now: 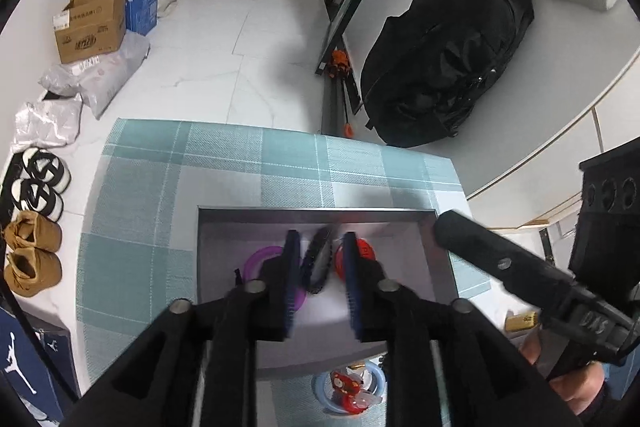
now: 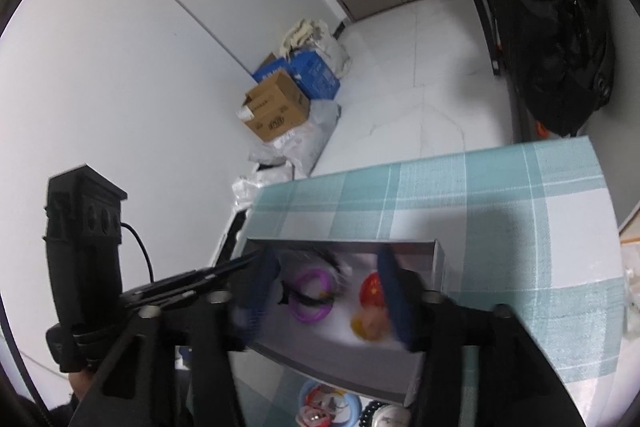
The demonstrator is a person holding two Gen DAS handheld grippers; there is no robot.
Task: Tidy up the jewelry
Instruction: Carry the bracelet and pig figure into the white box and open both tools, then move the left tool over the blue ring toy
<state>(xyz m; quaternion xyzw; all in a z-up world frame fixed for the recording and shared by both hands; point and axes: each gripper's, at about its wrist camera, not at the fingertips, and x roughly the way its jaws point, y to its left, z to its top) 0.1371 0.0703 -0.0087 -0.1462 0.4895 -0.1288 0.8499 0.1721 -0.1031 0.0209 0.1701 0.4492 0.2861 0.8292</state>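
Dark bracelet lay in grey box | your left tool straddled it, slightly parted, gripping nothing | your right tool half open, empty | next: withdraw, fetch pieces outside box.

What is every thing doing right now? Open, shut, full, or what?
Grey box: open, no lid on.
Purple ring: lying inside the box.
Black beaded bracelet: in the box, between the left fingers, not pinched.
Left gripper: open.
Right gripper: open, holding nothing.

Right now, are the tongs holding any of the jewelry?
No. The left tongs stand slightly open over the black bracelet in the box without pinching it, and the right tongs are open and empty.
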